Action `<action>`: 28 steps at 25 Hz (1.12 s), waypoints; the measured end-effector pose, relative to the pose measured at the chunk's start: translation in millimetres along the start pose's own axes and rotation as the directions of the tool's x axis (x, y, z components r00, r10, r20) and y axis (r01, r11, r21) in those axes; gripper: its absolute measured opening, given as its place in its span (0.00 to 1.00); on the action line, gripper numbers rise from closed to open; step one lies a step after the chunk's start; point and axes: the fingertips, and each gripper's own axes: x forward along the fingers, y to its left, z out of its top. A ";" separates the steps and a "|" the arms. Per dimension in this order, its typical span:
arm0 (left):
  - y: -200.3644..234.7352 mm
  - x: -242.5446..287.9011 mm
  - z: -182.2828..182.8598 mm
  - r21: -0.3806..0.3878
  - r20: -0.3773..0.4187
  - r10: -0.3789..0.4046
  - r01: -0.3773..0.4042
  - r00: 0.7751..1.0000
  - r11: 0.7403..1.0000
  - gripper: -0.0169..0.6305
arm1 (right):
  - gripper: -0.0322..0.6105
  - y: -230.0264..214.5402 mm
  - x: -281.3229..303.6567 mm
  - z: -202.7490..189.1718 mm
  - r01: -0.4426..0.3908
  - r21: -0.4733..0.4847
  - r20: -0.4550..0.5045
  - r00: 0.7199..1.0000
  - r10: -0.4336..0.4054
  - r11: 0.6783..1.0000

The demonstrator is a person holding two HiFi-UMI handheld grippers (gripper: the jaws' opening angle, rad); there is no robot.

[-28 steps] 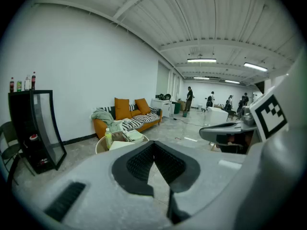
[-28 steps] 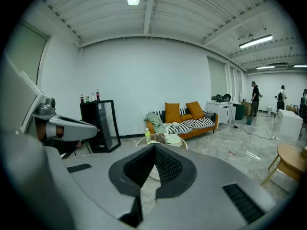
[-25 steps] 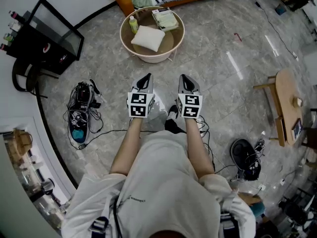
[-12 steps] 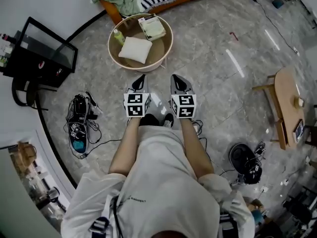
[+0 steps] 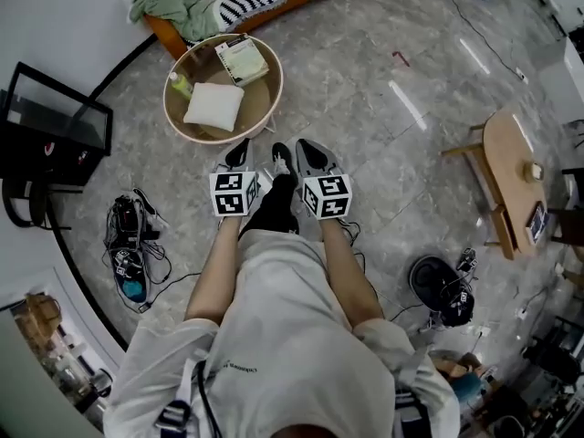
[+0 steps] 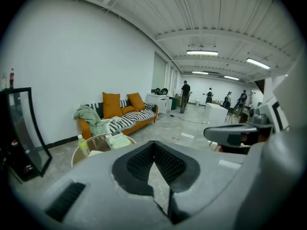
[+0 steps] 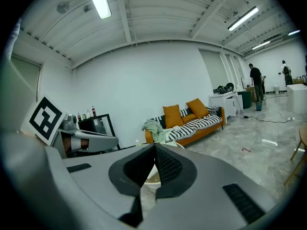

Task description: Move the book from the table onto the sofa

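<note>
Two closed hand-held grippers (image 5: 237,151) (image 5: 308,151) outstretched, parallel

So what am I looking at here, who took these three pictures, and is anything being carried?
No robot: a person holds a hand tool with two jaws in each hand. The top-down picture comes from a camera on the head, showing the left gripper and right gripper; the other two come from cameras on those grippers. Both are shut and empty. Ahead, a round table carries a book, a pillow and a bottle; the sofa stands beyond it.
</note>
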 end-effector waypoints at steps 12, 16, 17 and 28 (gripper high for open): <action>7.4 111.0 56.7 -0.011 -0.017 -0.092 0.092 0.996 0.996 0.04 | 0.06 -85.9 64.5 7.4 0.065 -0.027 -0.132 0.989 -0.068 0.998; 25.2 148.5 90.2 -0.041 0.007 -0.075 0.075 0.997 0.996 0.04 | 0.06 -114.5 88.4 32.0 0.082 -0.035 -0.137 0.987 -0.086 0.996; 27.5 158.6 95.3 -0.048 0.006 -0.076 0.076 0.997 0.996 0.04 | 0.06 -121.5 92.9 35.3 0.084 -0.044 -0.145 0.985 -0.089 0.996; 90.9 256.7 136.6 -0.150 -0.002 -0.006 0.006 1.000 0.989 0.04 | 0.06 -193.7 163.1 62.5 0.124 -0.065 -0.195 0.971 -0.135 0.990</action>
